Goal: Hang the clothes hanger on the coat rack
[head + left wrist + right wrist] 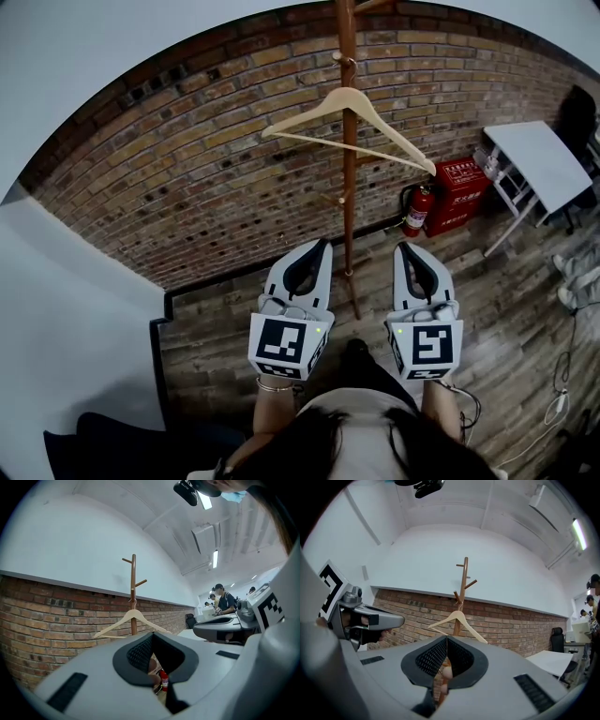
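While the person stands on the plank floor, each hand holds a gripper out level, side by side and slightly apart. The left gripper has its fingers clenched: its own view shows the dark pads meeting at the tips, with nothing between them. The right gripper is clenched too, its pads closed tip to tip on nothing. A bracelet circles the left wrist.

Just beyond the fingertips, between the two grippers in the head view, rises the wooden rack, a single pole with short pegs. The hanger already hangs on it, its hook over a peg high on the pole, its pale wooden arms spread to either side and its bar tilted down to the right. Neither gripper touches it; it hangs well above and ahead of them.

Behind the rack runs a brick wall with a white wall above it. At its foot, right of the pole, stand a fire extinguisher and a red box just beside it. Farther right is a white bench.
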Available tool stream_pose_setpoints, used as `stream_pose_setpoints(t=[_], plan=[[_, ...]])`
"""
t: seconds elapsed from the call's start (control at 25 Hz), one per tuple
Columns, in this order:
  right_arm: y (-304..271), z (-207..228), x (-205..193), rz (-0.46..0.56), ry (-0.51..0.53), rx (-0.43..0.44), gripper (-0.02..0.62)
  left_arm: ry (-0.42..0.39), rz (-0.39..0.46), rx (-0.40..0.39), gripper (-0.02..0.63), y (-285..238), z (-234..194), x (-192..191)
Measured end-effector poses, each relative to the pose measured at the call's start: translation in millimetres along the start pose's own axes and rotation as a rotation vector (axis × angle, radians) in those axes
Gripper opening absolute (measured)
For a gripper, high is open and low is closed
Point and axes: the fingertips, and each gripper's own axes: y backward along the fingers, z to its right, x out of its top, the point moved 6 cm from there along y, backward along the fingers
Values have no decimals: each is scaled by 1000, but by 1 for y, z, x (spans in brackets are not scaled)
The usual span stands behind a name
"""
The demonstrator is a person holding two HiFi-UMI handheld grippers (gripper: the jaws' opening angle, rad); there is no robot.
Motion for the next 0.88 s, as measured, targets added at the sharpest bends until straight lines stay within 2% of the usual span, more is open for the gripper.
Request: stream_pose_setpoints(t=[0.2,0.44,0.88], plan=[[16,-6,1,0,12,5,38,-7,1,-1,11,13,10,0],[28,-11,4,-5,32,9,38,-56,-18,-12,11,24,20,1],[46,-18,3,-10,23,16,38,-58,-29,-18,11,40,29,1]])
